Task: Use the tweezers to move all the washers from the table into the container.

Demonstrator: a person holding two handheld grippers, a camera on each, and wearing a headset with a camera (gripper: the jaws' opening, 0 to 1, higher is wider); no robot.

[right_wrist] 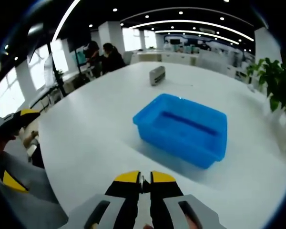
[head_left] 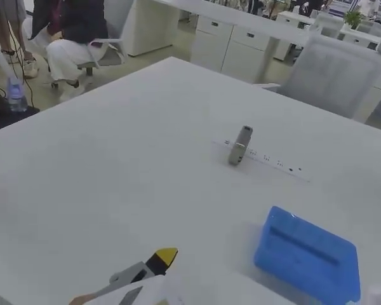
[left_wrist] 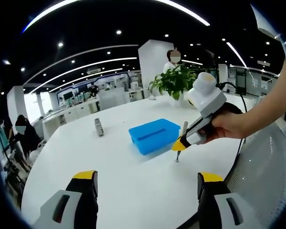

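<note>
As far as my feeds go, the right gripper (right_wrist: 142, 177) is clamped on the tweezers (right_wrist: 142, 185), a thin metal sliver pinched between its yellow-tipped jaws at the bottom centre of the right gripper view. The blue container (right_wrist: 181, 125) sits mid frame just beyond them, open side up on the white table (right_wrist: 86, 143), with a small grey object (right_wrist: 156, 75) further back near the top.

The left gripper (left_wrist: 147, 177) is released, its two jaws standing wide apart at the bottom of its own view. To the right of centre in that view, a hand (left_wrist: 229, 126) holds the right gripper. The tweezers point down from it at the tabletop just beside the near right corner of the container. I can't tell if the tip actually touches the table.

In the head view the container is at lower right and the grey object is lying near the centre. A row of tiny dark specks (head_left: 279, 163) runs off to the right of it, too small for me to say what they are. One yellow-tipped gripper (head_left: 160, 259) pokes in at the bottom edge, and I can't say which side it is.
</note>
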